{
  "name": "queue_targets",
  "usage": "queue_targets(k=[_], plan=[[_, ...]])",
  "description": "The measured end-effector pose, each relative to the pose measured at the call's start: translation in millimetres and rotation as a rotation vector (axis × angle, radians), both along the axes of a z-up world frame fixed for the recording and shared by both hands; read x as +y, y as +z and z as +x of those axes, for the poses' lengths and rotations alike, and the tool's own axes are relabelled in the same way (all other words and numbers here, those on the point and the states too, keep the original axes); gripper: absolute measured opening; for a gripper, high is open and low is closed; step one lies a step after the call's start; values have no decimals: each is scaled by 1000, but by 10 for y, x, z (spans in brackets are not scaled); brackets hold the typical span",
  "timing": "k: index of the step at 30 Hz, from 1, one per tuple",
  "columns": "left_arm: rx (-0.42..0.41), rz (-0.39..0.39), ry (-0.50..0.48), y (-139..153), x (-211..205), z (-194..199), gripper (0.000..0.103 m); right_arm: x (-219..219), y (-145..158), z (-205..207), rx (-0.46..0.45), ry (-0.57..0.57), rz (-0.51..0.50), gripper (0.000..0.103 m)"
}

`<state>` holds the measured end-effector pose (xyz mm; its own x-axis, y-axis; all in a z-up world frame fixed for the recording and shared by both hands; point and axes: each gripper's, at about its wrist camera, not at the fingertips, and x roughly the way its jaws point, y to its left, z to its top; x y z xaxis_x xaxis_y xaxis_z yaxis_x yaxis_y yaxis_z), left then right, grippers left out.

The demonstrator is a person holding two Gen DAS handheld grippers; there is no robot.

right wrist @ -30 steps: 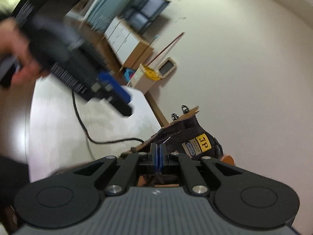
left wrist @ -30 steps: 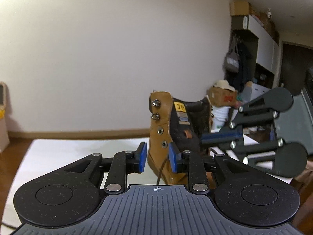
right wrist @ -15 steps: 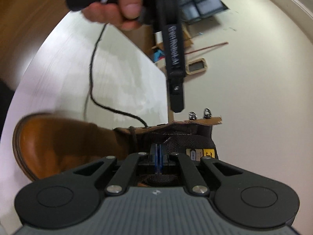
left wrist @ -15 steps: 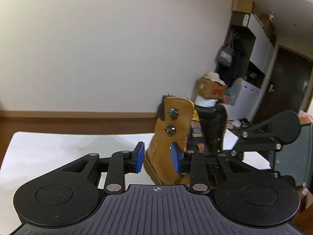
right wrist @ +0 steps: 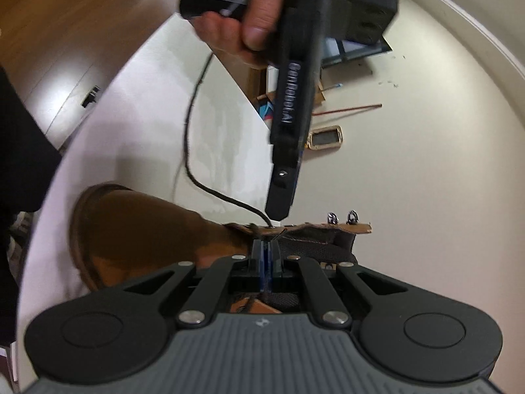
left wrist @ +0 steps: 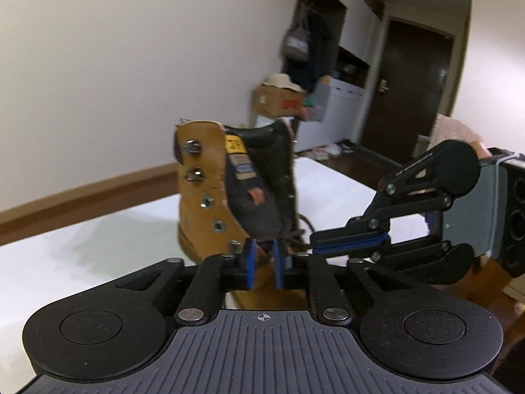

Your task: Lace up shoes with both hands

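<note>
A: Nearest first: what is the right gripper (right wrist: 266, 252) doing?

B: Its blue pads are pressed together with hardly a slit between them, and a dark strand seems to run through that slit. I judge it is pinching the lace (right wrist: 193, 151), though the strand there is too thin to be sure.

A: And the left gripper (left wrist: 263, 264)?

B: A narrow gap between its pads, nothing in it. The boot's lower eyelet (left wrist: 233, 245) sits just beyond its tips.

A: Where is the boot (left wrist: 210, 203)?

B: Standing upright on the white table (left wrist: 82, 249), shaft rising, tongue open towards both grippers. The eyelet row runs up the tan flap, so the long axis is vertical.

A: The lace?

B: It comes out near the lower eyelets and trails away across the table, loose.

A: Which gripper is nearer?

B: The left one, seen from the right wrist, points its tip straight at the flap where the lace emerges, almost touching. The upper hooks (right wrist: 343, 218) lie further along and carry no lace.
</note>
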<state>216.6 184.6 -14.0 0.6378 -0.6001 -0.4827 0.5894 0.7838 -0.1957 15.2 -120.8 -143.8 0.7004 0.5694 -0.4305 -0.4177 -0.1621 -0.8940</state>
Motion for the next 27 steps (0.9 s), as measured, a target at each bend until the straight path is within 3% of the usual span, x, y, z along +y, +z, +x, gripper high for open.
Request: queue_targets(k=[11, 15, 19, 27], plan=[[30, 27, -138, -48, -259, 101, 15, -11, -61, -117, -9, 36, -22, 3], [26, 41, -147, -74, -312, 59, 4, 15, -97, -43, -9, 34, -21, 3], [6, 23, -113, -82, -302, -20, 2, 29, -97, 22, 4, 5, 16, 3], [-29, -2, 2, -145, -212, -278, 2, -449, 38, 479, 840, -338, 729, 16]])
